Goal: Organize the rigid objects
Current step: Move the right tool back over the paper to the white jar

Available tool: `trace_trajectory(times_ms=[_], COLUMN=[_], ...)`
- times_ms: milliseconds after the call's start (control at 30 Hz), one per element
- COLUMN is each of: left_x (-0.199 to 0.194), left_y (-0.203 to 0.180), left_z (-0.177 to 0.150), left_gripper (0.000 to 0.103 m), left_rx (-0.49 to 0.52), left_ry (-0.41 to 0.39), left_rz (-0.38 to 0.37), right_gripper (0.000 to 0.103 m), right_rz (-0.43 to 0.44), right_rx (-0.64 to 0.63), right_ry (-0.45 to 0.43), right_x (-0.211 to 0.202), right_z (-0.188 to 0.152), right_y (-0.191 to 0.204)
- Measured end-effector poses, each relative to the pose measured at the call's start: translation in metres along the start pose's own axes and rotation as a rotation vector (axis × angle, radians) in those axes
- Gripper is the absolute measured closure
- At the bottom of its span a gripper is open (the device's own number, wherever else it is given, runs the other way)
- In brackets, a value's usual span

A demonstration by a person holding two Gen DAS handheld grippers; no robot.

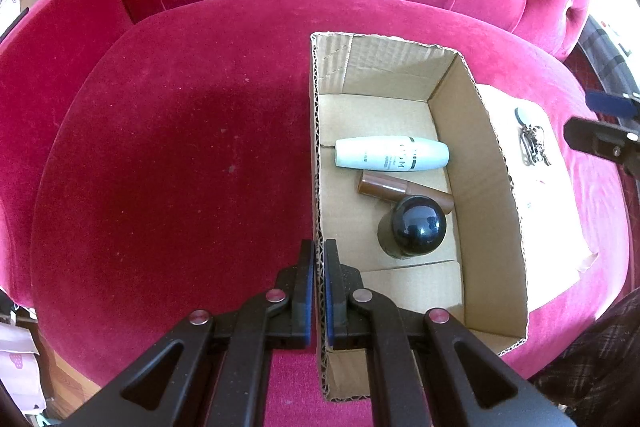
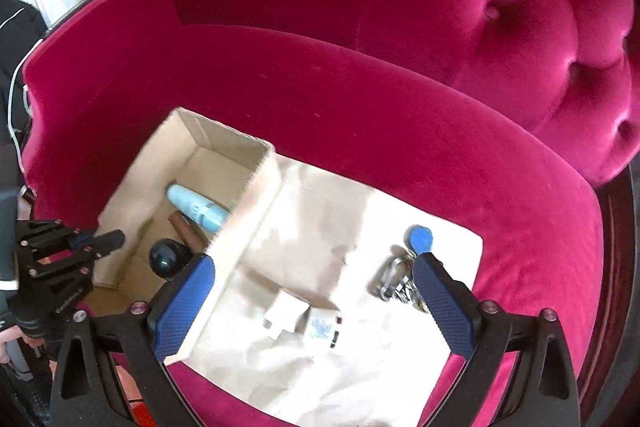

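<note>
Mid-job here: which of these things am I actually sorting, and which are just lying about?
Part of the job:
cardboard box
white bottle, brown tube and black round-capped bottle, all in the box
keys
white charger

Just lying about:
paper sheet
red armchair

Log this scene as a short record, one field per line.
surface: red velvet armchair seat
container: open cardboard box
in box: white bottle, brown tube, black round-capped bottle
outside box: key bunch with blue tag, white charger plug, both on paper sheet
left tongs: shut on box wall
right tongs: open above paper
</note>
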State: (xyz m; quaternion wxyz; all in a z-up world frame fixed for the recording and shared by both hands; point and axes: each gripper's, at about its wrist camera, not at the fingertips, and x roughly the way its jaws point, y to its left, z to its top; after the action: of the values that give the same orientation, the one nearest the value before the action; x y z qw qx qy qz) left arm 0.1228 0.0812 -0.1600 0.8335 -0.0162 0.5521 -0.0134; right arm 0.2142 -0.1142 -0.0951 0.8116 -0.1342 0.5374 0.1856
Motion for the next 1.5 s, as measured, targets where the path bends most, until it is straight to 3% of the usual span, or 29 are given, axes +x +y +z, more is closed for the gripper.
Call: trace_trajectory(times_ms=[667, 1233, 1367, 1500], left_x=[0.001, 0.000, 0.000, 0.000], left_y=[0.002, 0.001, 0.002, 0.002], left_z=[-0.001, -0.002, -0.003, -0.003], left_gripper=[0.099, 0.099, 0.099, 0.099], left_rx=[0.001, -0.001, 0.000, 0.001], left_ry=[0.003, 0.001, 0.001, 0.001], left_rz=[0.004, 0.002, 0.002, 0.002], right_gripper=[0.002, 0.002, 0.003, 0.012], right_rz=[-0.084, -0.071, -0.052, -0.032], right_rx=[0.139, 0.178, 0.185, 0.183], right_ry=[0.108, 0.189, 0.184, 0.185], right_x=[0.037, 0.063, 0.067, 0.067], right_z=[-0.048, -0.070, -0.066, -0.064], right_y=[-0.029, -0.035, -0.038, -0.039])
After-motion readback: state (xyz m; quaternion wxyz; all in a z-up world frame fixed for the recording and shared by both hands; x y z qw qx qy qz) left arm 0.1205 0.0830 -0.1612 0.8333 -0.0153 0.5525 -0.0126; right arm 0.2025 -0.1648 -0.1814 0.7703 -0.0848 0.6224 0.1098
